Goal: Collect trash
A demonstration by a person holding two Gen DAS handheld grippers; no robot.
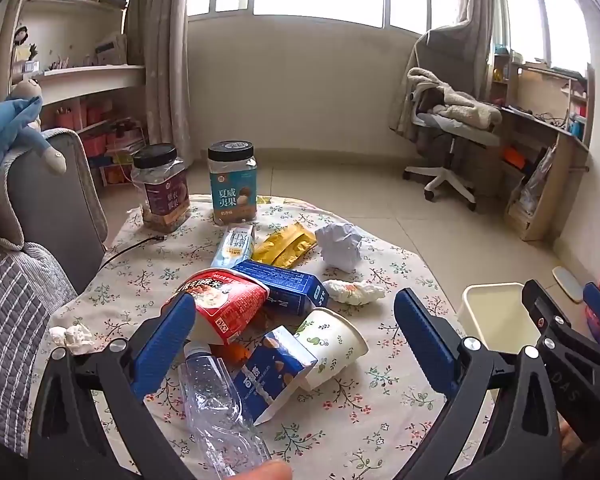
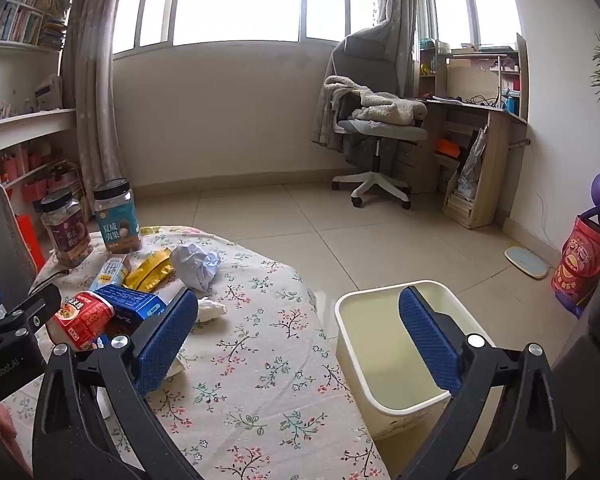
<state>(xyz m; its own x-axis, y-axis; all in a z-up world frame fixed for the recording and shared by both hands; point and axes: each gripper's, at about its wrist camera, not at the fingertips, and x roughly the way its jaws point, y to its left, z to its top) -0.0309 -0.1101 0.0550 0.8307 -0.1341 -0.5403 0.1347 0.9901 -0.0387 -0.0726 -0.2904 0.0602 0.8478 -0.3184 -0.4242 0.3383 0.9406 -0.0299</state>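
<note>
— What are the hand-held grippers doing?

— I'm holding the left hand-held gripper (image 1: 296, 336) with its jaws spread wide, gripping nothing, hovering over the trash pile at the near edge of the desk (image 1: 380, 420). I'm keeping the right hand-held gripper (image 2: 300, 336) spread wide too, with nothing between its blue pads, hanging over the desk's right edge.

— And what is lying under the left one?

— A clear plastic bottle (image 1: 216, 404) is lying nearest, touching a torn blue carton (image 1: 276, 368). A paper cup (image 1: 332, 344) is lying on its side just beside that, and a red instant-food cup (image 1: 224, 304) is leaning against a blue box (image 1: 288, 284). Further out, a yellow packet (image 1: 288, 244), a milk carton (image 1: 236, 244), a crumpled paper ball (image 1: 340, 246) and a wadded tissue (image 1: 354, 292) are sitting mid-desk. Another tissue (image 1: 72, 336) is sitting at the left edge.

— The bin?

— The cream bin (image 2: 352, 344) is standing on the floor, just beside the desk's right edge. Two jars (image 1: 232, 184) are standing at the far edge.
</note>
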